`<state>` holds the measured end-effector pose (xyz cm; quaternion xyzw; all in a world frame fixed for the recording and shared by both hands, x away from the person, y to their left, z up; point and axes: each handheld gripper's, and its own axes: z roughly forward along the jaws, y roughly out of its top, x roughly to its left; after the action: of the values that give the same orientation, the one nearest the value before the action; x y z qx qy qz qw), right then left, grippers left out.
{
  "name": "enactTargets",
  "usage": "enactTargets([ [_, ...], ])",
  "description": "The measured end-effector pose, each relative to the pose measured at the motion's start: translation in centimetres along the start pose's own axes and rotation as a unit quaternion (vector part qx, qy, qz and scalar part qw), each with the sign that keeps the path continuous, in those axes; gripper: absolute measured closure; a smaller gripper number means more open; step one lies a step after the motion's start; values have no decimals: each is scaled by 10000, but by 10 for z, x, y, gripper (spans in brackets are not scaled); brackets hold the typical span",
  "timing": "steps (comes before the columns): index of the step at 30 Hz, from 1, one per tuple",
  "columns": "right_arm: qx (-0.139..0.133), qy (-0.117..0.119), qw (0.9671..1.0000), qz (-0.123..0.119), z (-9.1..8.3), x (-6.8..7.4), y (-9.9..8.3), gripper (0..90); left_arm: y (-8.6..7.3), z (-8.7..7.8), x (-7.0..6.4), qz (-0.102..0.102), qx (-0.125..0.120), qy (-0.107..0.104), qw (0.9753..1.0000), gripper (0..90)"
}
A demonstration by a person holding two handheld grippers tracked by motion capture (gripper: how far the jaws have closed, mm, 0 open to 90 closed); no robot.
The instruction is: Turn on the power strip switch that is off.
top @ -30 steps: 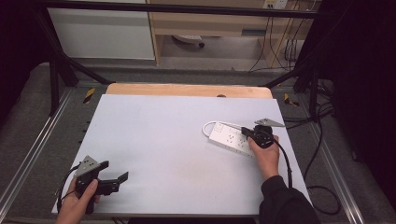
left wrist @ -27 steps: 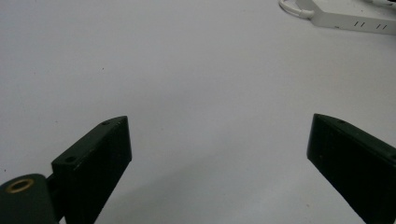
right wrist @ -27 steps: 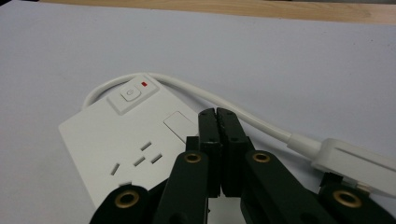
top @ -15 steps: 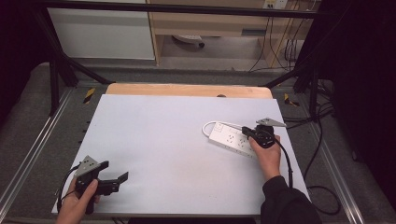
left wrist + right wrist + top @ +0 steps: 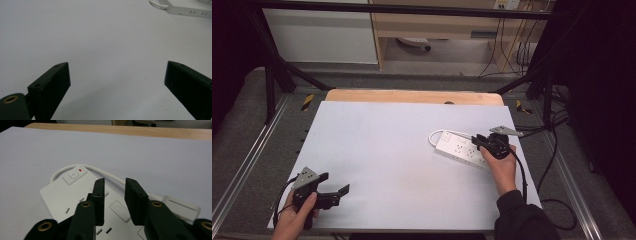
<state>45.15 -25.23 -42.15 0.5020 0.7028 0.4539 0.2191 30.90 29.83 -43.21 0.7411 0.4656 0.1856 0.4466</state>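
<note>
Right gripper (image 5: 482, 142) hovers over the white power strip (image 5: 460, 148) at right-centre of the high view, jaws narrowed on nothing; left gripper (image 5: 333, 192) idles wide open, lower left; best to descend squarely, keeping clear of the switch (image 5: 74, 174).

No words, brand names or numbers can be read anywhere. The only sign is on the white power strip (image 5: 87, 202): its square switch button (image 5: 73, 175), at the end where the cord leaves, bears a small grey power symbol, a circle with a short stroke. Just beside it on the same raised plate sits a small red indicator mark (image 5: 80, 170). The rest of the strip's top is unmarked.
</note>
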Motion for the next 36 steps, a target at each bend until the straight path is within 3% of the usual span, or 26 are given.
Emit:
enactTargets([
  [7, 48, 110, 9998, 158, -13, 0, 3, 305, 0, 0, 0, -3, 0, 13, 10000, 65],
  [15, -180, 34, 9998, -11, -41, 4, -2, 99, 0, -1, 0, -3, -6, 43, 10000, 65],
  [27, -535, 91, 9985, -93, -85, 3, -34, 47, 0, -1, 0, 10, -23, 61, 10000, 65],
  [36, -322, -43, 9994, -85, -99, -4, -60, 61, 0, -1, 0, 10, -24, 66, 10000, 65],
])
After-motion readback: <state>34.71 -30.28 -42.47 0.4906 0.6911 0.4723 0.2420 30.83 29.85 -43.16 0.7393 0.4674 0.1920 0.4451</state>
